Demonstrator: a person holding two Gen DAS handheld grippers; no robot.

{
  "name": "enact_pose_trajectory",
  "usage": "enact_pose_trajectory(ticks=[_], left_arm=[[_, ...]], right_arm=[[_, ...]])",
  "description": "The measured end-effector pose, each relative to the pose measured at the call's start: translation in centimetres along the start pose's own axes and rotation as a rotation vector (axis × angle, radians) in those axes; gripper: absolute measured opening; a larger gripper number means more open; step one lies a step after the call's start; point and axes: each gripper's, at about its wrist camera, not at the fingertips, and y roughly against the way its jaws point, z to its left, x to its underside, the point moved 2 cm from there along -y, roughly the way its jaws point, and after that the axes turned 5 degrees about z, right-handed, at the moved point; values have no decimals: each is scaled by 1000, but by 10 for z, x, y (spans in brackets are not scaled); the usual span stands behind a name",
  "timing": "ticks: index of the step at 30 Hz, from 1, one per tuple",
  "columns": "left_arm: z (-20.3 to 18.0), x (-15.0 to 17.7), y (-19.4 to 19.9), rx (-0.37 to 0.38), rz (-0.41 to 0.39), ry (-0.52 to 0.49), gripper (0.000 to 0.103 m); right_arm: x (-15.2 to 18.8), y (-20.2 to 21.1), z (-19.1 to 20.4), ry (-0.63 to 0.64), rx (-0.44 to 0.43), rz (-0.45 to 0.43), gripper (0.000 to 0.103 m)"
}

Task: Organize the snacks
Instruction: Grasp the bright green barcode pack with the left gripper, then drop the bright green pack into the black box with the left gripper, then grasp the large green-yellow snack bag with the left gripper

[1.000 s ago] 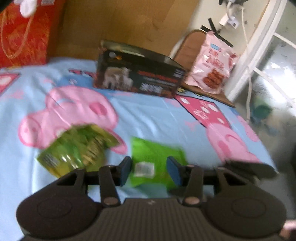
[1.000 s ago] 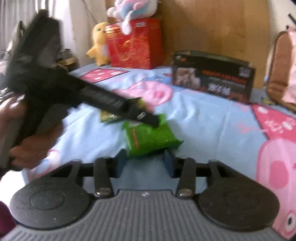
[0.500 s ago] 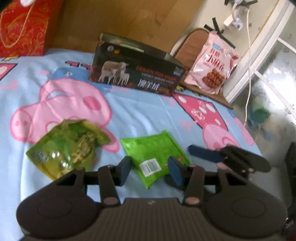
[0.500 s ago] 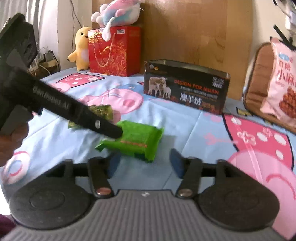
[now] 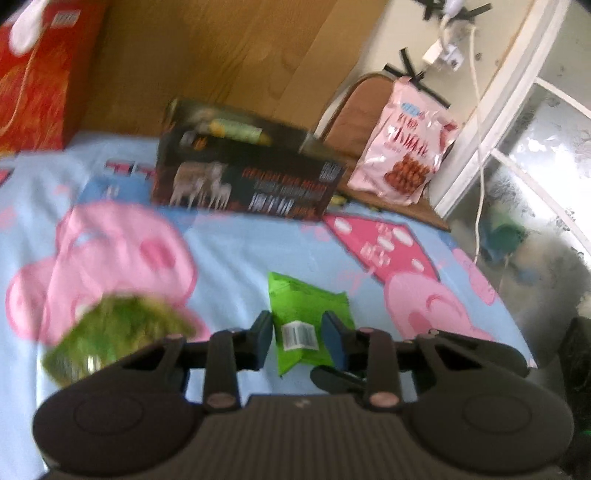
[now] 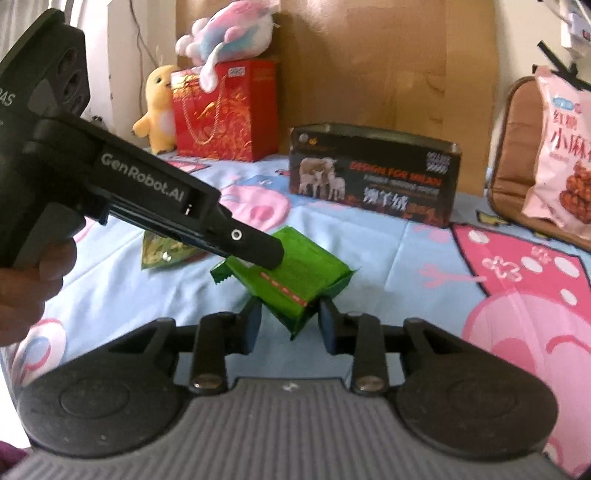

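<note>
- The bright green snack packet point(image 6: 295, 280) was lifted off the blue cartoon-pig bedsheet point(image 6: 388, 266), tilted, its long axis running from the left gripper's tip down toward the right gripper; in the left wrist view the packet point(image 5: 308, 325) stretched away from the camera, barcode end nearest.
- The left gripper point(image 5: 297, 338) had just been closing; its blue pads point(image 5: 334, 341) pressed both sides of the barcode end, jaws nearly together, holding the packet.
- The right gripper point(image 6: 290, 325) had also just been closing; the packet's lower corner sat between its fingers point(image 6: 327, 325), which appeared to touch it, though a firm grip could not be confirmed.
- From the right wrist, the left gripper point(image 6: 273, 254), held by a hand point(image 6: 29, 280), overlapped the packet's upper end.
- A second, yellow-green snack bag point(image 5: 110, 339) lay on the sheet to the left.
- Further back stood a dark open box point(image 6: 373, 173) printed with sheep.
- Beyond it were a red gift bag point(image 6: 225, 110), plush toys point(image 6: 229, 33), and a pink snack bag point(image 5: 404, 147) on a chair point(image 5: 354, 114).
</note>
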Motion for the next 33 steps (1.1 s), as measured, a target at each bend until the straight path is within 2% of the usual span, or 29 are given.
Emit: enact_pose_trajectory(ticks=[4, 9, 11, 12, 14, 16, 17, 19, 23, 27, 29, 31, 33], left_arm=[[-6, -40, 5, 22, -59, -26, 29], [-15, -97, -6, -1, -124, -55, 30], [-16, -123, -20, -5, -131, -57, 33], [-15, -134, -29, -5, -129, -60, 40], [-12, -150, -45, -52, -126, -60, 43], [-4, -154, -43, -104, -141, -48, 43], [5, -150, -34, -93, -163, -35, 43], [21, -138, -13, -73, -194, -8, 43], [65, -95, 24, -134, -189, 94, 43], [101, -35, 49, -184, -142, 221, 43], [113, -7, 61, -186, -126, 278, 43], [121, 15, 71, -182, -119, 324, 43], [122, 30, 77, -168, -114, 352, 43]], right_arm=[[-25, 0, -13, -8, 36, -74, 36], [-68, -12, -37, 8, 90, -159, 36], [-87, -25, -52, 1, 111, -170, 36], [-98, -35, -62, -12, 131, -171, 37], [-115, -54, -78, -33, 177, -170, 44], [-123, -66, -92, -63, 217, -165, 44], [-120, -65, -96, -92, 226, -162, 44], [-110, -55, -101, -151, 179, -182, 44], [-81, -43, -94, -206, 69, -152, 45], [-56, -45, -73, -278, -139, -61, 45], [-49, -52, -56, -300, -224, -2, 45], [-46, -59, -40, -316, -299, 48, 45], [-44, -63, -25, -310, -331, 83, 45]])
